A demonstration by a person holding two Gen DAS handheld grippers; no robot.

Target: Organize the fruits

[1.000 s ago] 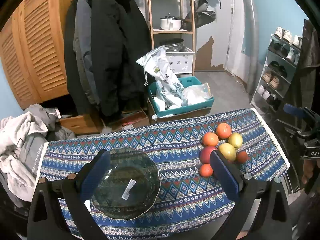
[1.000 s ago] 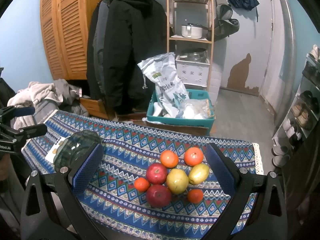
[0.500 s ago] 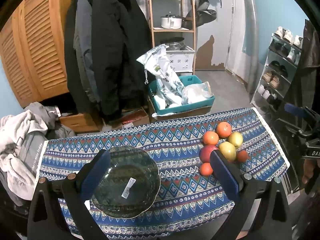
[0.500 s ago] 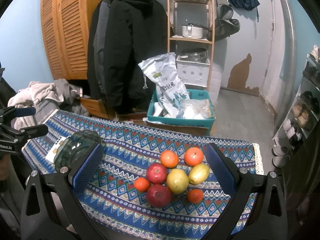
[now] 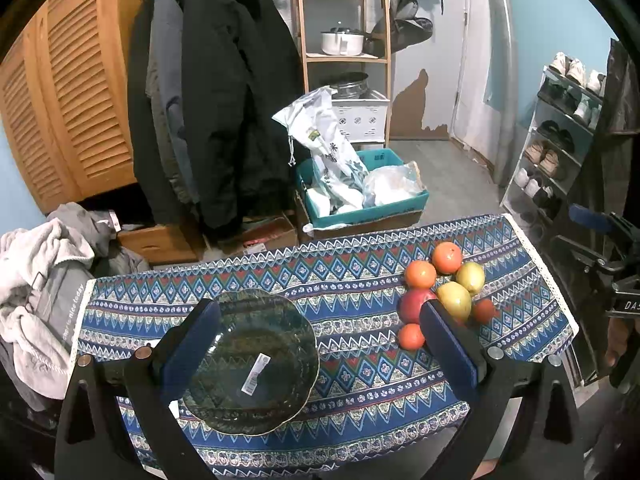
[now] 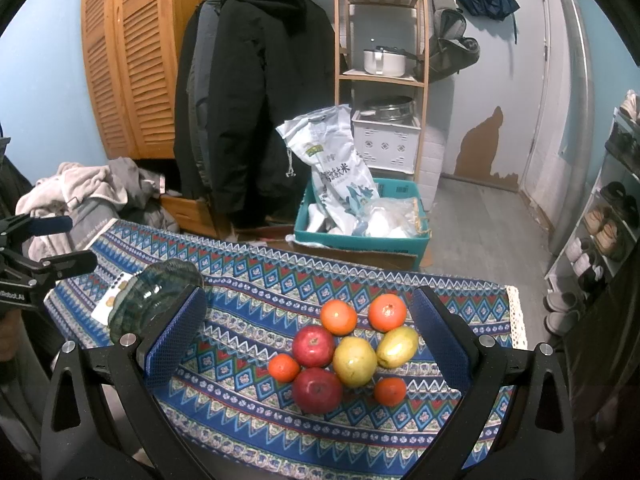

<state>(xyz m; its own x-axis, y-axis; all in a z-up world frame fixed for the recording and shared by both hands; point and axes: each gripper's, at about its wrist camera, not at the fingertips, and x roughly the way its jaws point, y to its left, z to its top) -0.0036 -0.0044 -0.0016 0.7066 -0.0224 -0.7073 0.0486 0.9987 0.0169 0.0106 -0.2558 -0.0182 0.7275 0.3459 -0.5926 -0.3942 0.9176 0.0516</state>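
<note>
A dark green glass bowl (image 5: 256, 364) with a white sticker sits on the patterned tablecloth (image 5: 352, 280), below my open left gripper (image 5: 320, 340). Several fruits cluster at the cloth's right end: two red apples (image 6: 313, 346), two yellow-green pears (image 6: 355, 360), two oranges (image 6: 338, 317) and small tangerines (image 6: 283, 367). My open right gripper (image 6: 308, 344) hovers above this cluster with nothing between its fingers. In the right wrist view the bowl (image 6: 156, 294) appears at the left, with the left gripper (image 6: 48, 244) beyond it. The right gripper (image 5: 596, 236) shows at the far right of the left wrist view.
Behind the table stand a teal crate (image 6: 360, 236) with bags, hanging dark coats (image 6: 248, 100), a wooden shelf (image 6: 380, 72) with a pot, and louvred doors (image 5: 60, 100). A heap of clothes (image 5: 36, 280) lies left; a shoe rack (image 5: 560, 140) stands right.
The left wrist view has shifted very slightly; both grippers stay open and hovering. The bowl and the fruit have not moved.
</note>
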